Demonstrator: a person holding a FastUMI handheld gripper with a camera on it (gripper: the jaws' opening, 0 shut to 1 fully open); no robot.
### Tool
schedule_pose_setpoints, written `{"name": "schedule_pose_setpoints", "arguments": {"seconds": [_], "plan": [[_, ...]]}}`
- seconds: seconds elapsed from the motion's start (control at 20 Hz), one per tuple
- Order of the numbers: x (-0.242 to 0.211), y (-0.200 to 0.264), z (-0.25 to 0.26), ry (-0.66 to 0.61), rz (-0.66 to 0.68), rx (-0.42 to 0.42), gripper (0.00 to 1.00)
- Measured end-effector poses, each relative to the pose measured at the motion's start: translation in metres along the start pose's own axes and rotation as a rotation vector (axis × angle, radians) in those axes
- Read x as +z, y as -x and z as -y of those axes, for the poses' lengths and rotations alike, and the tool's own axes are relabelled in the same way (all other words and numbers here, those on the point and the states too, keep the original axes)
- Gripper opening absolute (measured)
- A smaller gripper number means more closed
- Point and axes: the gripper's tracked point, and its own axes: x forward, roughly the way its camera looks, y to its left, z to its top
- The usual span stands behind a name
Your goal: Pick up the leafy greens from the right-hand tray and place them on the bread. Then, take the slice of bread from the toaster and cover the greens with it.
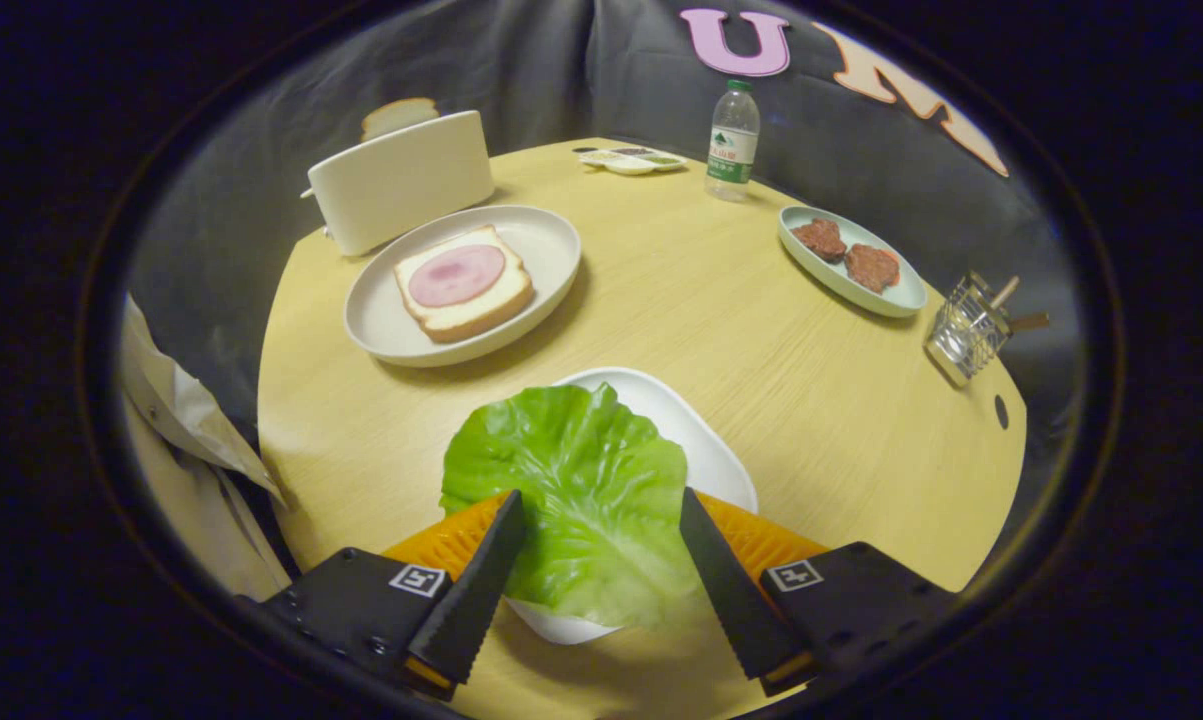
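Gripper [601,505] fingers spread wide, flanking the lettuce leaf [571,500].
Round wooden table [761,340]; beyond the fingers, a plate [551,250] holding ham-topped bread [463,282]; toaster [401,180] with bread slice [399,115] behind it; leaf lies on white tray [701,440].

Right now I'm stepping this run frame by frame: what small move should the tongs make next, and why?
Probably close the tongs on the lettuce leaf. Their fingers stand open on either side of it, and it lies on the white tray, not yet gripped. The bread with ham waits uncovered on its plate beyond.
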Motion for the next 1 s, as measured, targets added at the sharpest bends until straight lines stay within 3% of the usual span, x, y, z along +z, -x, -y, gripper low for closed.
{"name": "schedule_pose_setpoints", "arguments": {"seconds": [0.1,0.35,0.5,0.7,0.75,1.0], "plan": [[0.000,-0.001,0.000,-0.003,0.004,-0.003,1.00],[0.000,0.001,-0.004,-0.013,-0.007,-0.017,0.77],[0.001,-0.001,-0.005,-0.025,-0.009,-0.023,0.77],[0.003,-0.002,-0.009,-0.018,0.004,-0.044,0.28],[0.002,-0.003,-0.011,-0.010,0.006,-0.038,0.10],[0.003,0.001,-0.010,-0.017,-0.017,-0.068,0.05]]}}
